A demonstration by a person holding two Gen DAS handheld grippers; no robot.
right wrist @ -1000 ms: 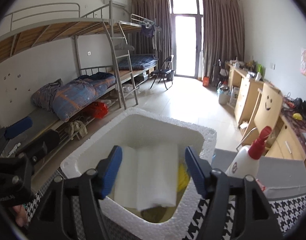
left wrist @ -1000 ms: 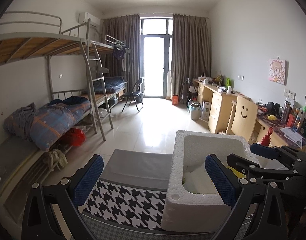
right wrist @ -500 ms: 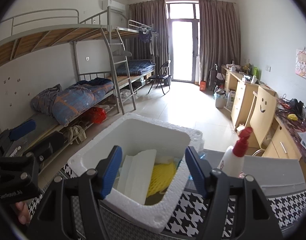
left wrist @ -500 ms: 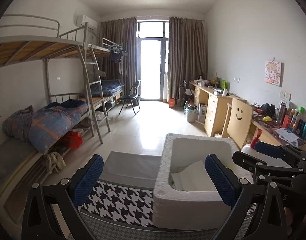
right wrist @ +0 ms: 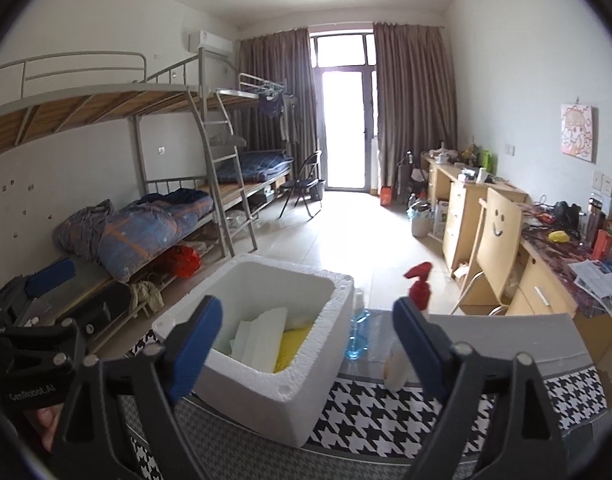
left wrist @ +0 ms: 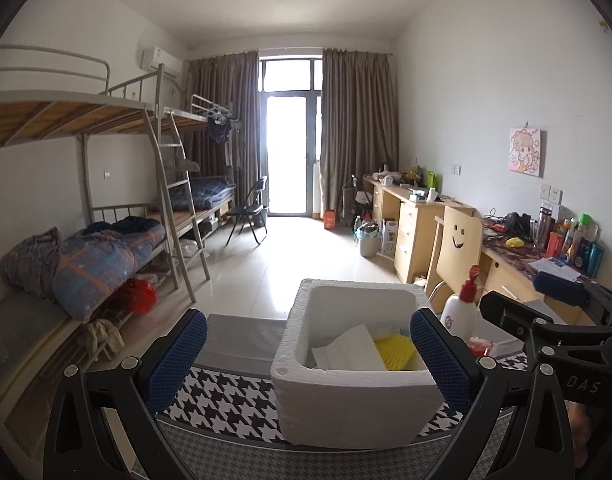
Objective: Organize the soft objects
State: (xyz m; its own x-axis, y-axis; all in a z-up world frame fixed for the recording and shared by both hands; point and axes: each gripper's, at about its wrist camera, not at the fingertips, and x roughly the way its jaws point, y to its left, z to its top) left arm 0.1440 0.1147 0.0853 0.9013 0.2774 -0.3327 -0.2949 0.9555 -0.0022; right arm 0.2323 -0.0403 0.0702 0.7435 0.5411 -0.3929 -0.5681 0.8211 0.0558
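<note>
One white rectangular foam box (right wrist: 266, 384) is sitting at lower centre of the right wrist view. Inside it, one white folded foam sheet (right wrist: 260, 338) and one yellow mesh foam piece (right wrist: 292, 346) are showing; further contents cannot be told.

Two bottles are standing right of the box: one white spray bottle with a red trigger (right wrist: 410, 320) and one clear bottle of blue liquid (right wrist: 357, 334).

One black-and-white houndstooth cloth (right wrist: 390, 416) is lying along the bottom of the frame.

Two black two-finger grippers with blue pads are showing: one left gripper (left wrist: 308, 358), one right gripper (right wrist: 306, 346).
</note>
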